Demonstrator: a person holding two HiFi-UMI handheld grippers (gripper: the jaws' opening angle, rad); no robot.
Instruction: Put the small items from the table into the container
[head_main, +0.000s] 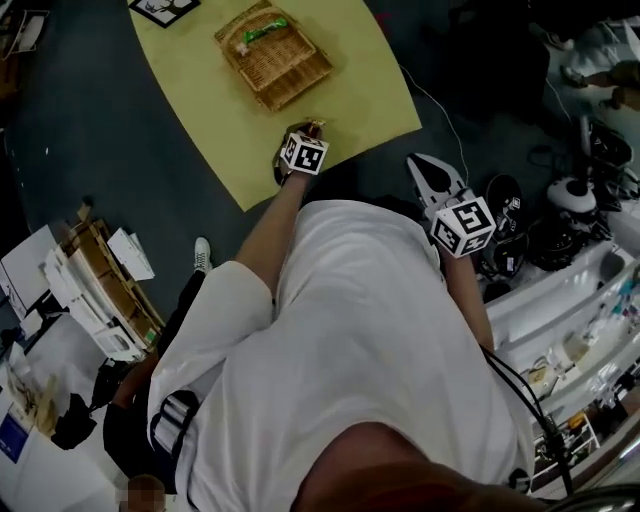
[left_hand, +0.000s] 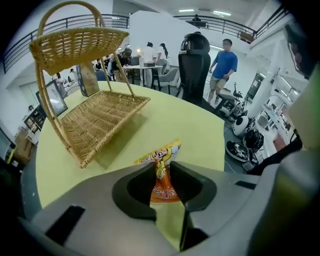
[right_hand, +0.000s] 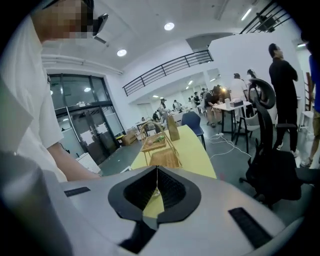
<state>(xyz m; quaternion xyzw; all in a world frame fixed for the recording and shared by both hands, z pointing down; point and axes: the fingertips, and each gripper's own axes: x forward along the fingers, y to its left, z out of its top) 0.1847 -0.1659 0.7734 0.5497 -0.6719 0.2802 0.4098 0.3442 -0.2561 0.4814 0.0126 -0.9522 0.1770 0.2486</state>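
A two-tier wicker basket (head_main: 272, 55) (left_hand: 97, 117) (right_hand: 159, 150) stands on the yellow table (head_main: 200, 110), with a green packet (head_main: 264, 29) on its upper tier. An orange snack packet (left_hand: 161, 172) lies flat near the table's near edge, apart from the basket. My left gripper (head_main: 312, 132) (left_hand: 163, 175) points steeply down over it, jaws partly open on either side of the packet, pads not pressing it. My right gripper (head_main: 428, 172) (right_hand: 157, 184) hangs off the table to the right, over the floor, shut with nothing in it.
A marker board (head_main: 163, 8) lies at the table's far edge. A black office chair (right_hand: 270, 165) (left_hand: 195, 65) stands beside the table. Shoes (head_main: 503, 195) and gear clutter the floor at the right, shelves and boxes (head_main: 95, 290) at the left. People stand in the background.
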